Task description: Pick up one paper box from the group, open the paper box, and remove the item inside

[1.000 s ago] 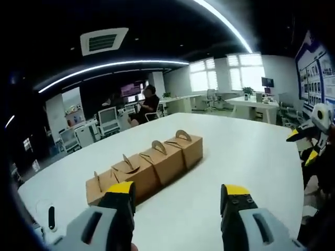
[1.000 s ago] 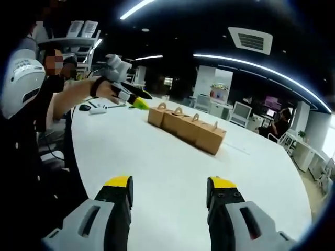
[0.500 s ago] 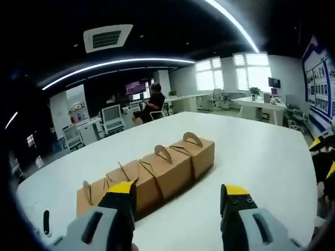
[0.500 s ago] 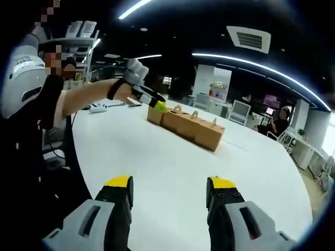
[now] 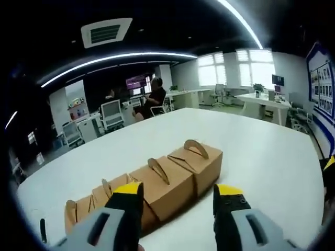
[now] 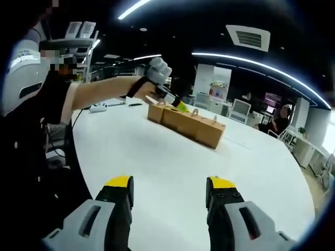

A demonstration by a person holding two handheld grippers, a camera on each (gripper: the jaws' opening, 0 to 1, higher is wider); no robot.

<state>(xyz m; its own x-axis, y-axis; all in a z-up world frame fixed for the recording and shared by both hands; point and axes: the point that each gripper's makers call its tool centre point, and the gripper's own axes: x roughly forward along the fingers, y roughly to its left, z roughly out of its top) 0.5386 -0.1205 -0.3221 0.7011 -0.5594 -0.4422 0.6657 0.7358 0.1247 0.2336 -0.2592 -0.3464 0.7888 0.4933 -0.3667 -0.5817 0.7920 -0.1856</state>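
Left gripper view: the left gripper (image 5: 175, 201) hangs just over a row of four brown paper boxes (image 5: 157, 185) on a white table (image 5: 261, 151); its yellow-tipped jaws stand wide apart with nothing between them; the boxes touch side by side, each with an arched handle on top; the end box (image 5: 199, 159) lies between the jaw tips, the others run off to the lower left, partly behind the left jaw; a seated person (image 5: 153, 97) is well beyond the table, among desks and chairs.

Right gripper view: the right gripper (image 6: 168, 185) is over bare table (image 6: 157, 157), well apart from the boxes (image 6: 186, 124); its jaws are spread wide, holding nothing; an outstretched arm (image 6: 104, 94) reaches in from the left and holds the left gripper (image 6: 175, 102) right above the near end of the row; how far its jaws are spread cannot be told here.
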